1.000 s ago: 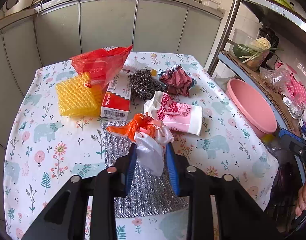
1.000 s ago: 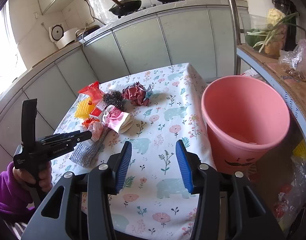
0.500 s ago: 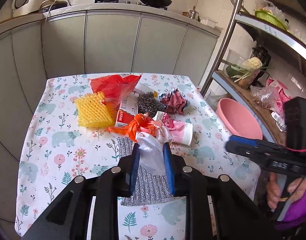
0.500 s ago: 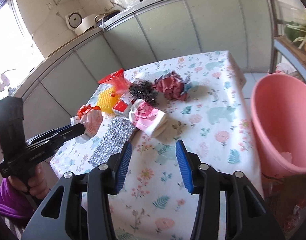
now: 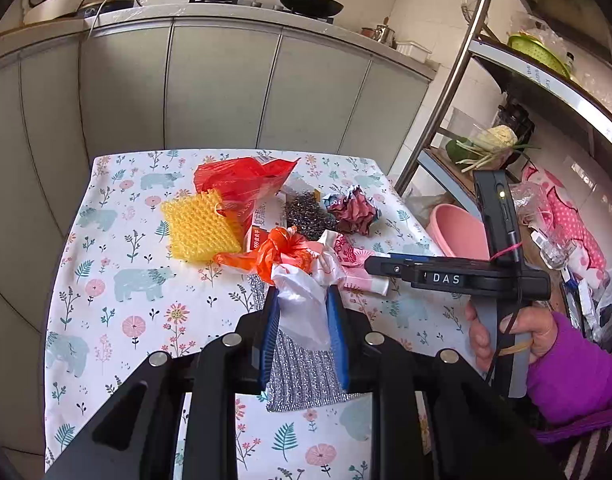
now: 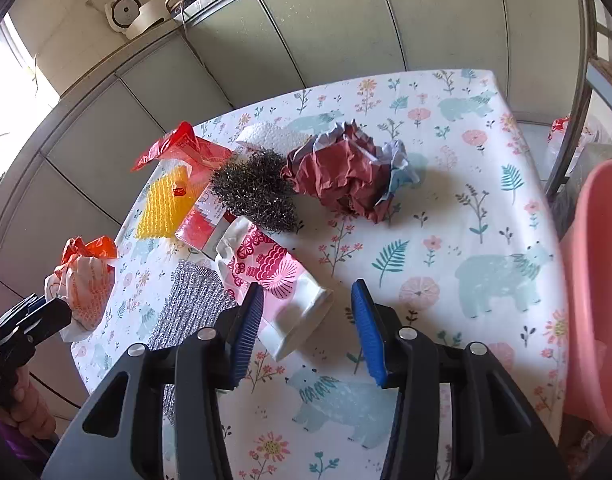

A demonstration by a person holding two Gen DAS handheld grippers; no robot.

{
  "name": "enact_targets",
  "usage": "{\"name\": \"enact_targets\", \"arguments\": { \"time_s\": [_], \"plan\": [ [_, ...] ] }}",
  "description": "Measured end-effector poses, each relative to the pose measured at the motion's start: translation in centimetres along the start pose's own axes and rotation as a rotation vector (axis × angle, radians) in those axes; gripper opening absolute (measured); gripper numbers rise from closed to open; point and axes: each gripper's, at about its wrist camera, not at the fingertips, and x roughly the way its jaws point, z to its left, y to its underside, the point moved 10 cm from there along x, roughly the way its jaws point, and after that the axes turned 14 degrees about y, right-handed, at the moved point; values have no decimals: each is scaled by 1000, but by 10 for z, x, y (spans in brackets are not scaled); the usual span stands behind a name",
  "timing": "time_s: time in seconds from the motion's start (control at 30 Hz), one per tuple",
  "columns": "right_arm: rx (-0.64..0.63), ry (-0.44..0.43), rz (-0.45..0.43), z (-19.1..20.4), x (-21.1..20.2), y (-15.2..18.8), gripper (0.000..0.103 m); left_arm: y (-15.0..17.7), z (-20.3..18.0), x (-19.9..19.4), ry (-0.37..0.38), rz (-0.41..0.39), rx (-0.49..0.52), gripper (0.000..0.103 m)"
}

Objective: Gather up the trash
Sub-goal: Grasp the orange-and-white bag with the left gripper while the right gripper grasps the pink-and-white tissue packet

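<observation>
My left gripper is shut on a crumpled white and orange plastic bag, held up off the flowered tablecloth. The right wrist view shows that bag hanging at the left gripper's tips. My right gripper is open and empty, low over the near end of a pink-patterned white paper pouch. From the left wrist view the right gripper reaches in from the right, held by a hand in a purple sleeve. A pink bucket stands off the table's right edge.
On the table lie crumpled dark red paper, a steel wool scourer, a yellow sponge, a red plastic bag, a red and white box and a silver cloth. A metal shelf rack stands at the right.
The left gripper has risen and drawn back with the bag. The right gripper has swung left, away from the pink bucket and down over the patterned pouch.
</observation>
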Motion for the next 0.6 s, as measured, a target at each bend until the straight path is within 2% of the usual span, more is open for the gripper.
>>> {"name": "enact_targets", "arguments": {
  "time_s": [0.03, 0.07, 0.1, 0.17, 0.27, 0.6],
  "plan": [
    [-4, -19, -2, 3, 0, 1, 44, 0, 2, 0, 0, -1, -7, 23],
    [-11, -23, -1, 5, 0, 2, 30, -1, 3, 1, 1, -2, -9, 23],
    [-19, -20, -1, 7, -1, 3, 22, -1, 4, 1, 1, -2, -11, 23],
    [-23, -25, -11, 9, -5, 6, 15, -1, 5, 3, -1, -2, -16, 23],
    [-13, -33, -33, 10, -16, 10, 10, -1, 3, 4, 1, -1, -15, 23],
    [131, -47, -154, -19, -78, 27, 10, -13, -16, 6, 6, -9, 38, 23]
  ]
}}
